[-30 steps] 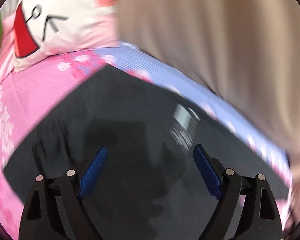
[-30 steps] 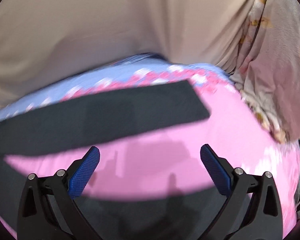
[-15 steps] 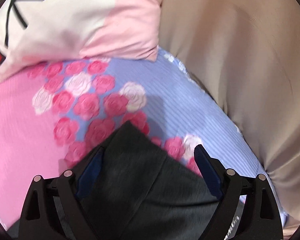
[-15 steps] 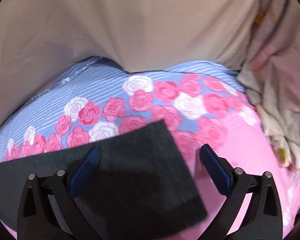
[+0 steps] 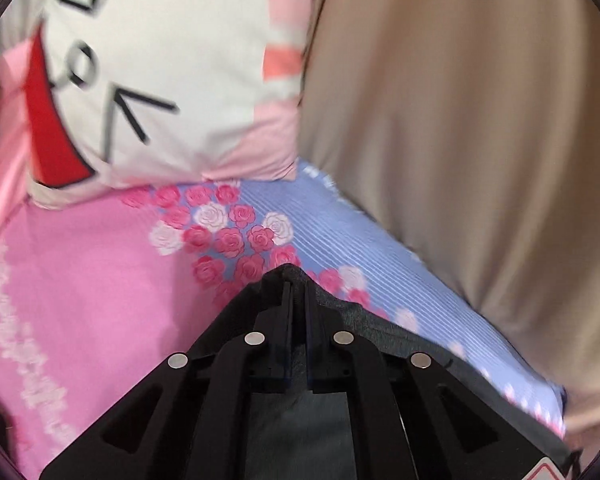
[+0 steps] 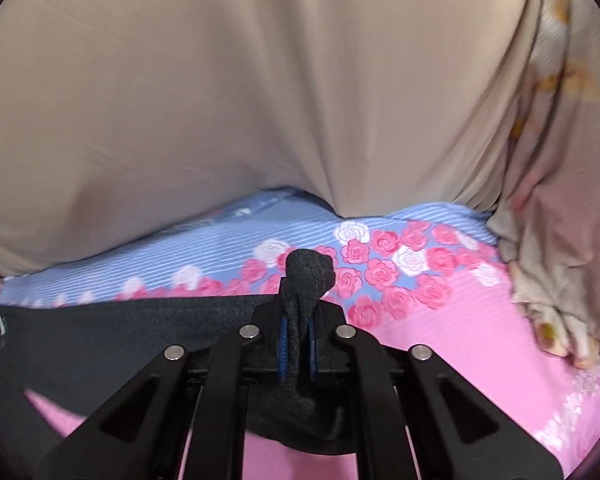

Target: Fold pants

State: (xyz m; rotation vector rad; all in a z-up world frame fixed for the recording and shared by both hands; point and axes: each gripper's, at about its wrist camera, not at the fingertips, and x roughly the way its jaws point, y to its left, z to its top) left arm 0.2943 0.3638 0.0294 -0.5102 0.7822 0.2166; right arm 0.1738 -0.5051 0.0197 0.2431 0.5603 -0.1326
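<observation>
Your left claw (image 5: 296, 300) is clamped tight on a corner of the pants (image 5: 400, 344), its fingers pressed together with dark cloth between them. Your right claw (image 6: 298, 320) is likewise pinched on the pants (image 6: 100, 332), and a bunched tuft of the dark fabric pokes up past its blue pads (image 6: 283, 340).

The pants lie on the bedsheet (image 5: 80, 280), a pink sheet with a blue striped band and a border of pink and white roses. From your left camera, the dark cloth runs back and to the right from the claw, along the edge of the blue band. From your right camera, it stretches leftward from the claw as a flat dark strip across the sheet (image 6: 460, 340).

A pillow (image 5: 172, 80) with a cartoon face sits on the sheet beyond your left claw. A beige curtain (image 6: 260, 100) hangs behind the bed, touching the blue band. A crumpled floral blanket (image 6: 560, 240) rests at the right, beside the curtain.
</observation>
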